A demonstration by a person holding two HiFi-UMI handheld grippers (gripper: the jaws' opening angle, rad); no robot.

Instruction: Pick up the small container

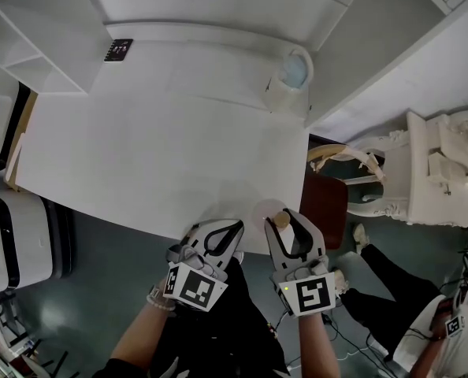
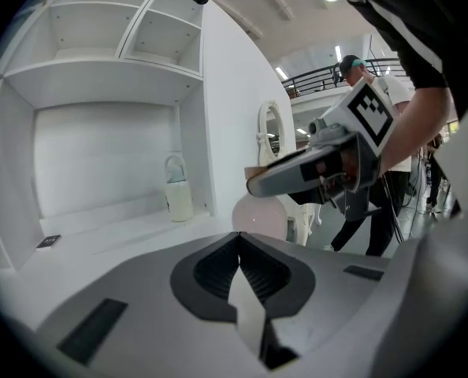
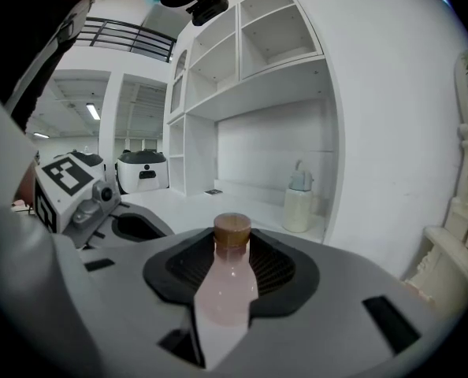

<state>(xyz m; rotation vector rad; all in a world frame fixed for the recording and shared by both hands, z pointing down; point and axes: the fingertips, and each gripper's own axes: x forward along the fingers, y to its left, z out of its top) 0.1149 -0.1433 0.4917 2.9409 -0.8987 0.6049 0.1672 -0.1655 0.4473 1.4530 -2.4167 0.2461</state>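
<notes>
Your right gripper [image 3: 232, 246] has its fingers spread wide around the small container [image 3: 228, 286] and pinching it: a pale pink, smooth, rounded bottle with a brown cap [image 3: 232, 228]. From the head view it sits at the near edge of the worktop [image 1: 155, 148], and I cannot tell whether it is clear of the surface. Your left gripper [image 2: 239, 239] is just beside it, fingers pressed together at the tips, holding nothing. The worktop is plain matt white, curved along its front. At the back right corner stands a cream jug [image 1: 291, 81] with a blue-grey lid. White shelving [image 1: 37, 38] boxes in the back left, above a dark floor [image 1: 108, 242].
</notes>
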